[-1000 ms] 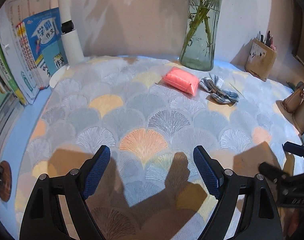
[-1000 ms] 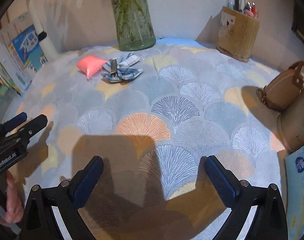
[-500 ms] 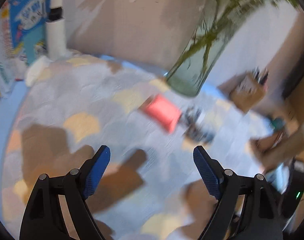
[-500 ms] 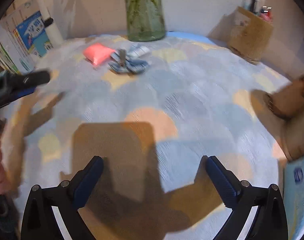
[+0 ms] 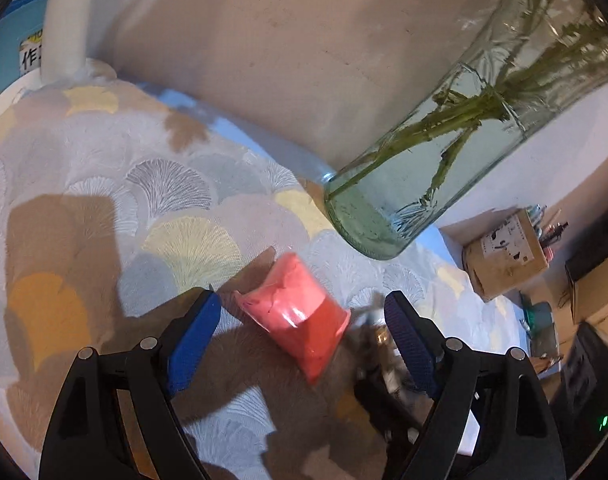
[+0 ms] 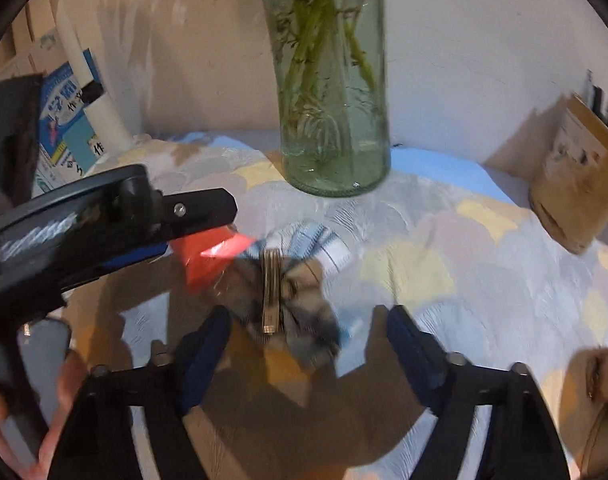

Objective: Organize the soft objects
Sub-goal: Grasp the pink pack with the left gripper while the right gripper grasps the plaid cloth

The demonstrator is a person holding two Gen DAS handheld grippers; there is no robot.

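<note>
On the worktop (image 5: 104,168) my left fingers (image 5: 304,334) close around the pink bag (image 5: 296,316), not touching; my right fingers (image 6: 304,344) close, empty, near the checked bow (image 6: 300,280)

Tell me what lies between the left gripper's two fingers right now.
In the left wrist view, the pink packet lies on the patterned tablecloth between the left gripper pads, which are closing but not yet touching it.

Packet (image 5: 294,312) and bow (image 6: 292,280) lie touching before vase (image 6: 331,120).
</note>
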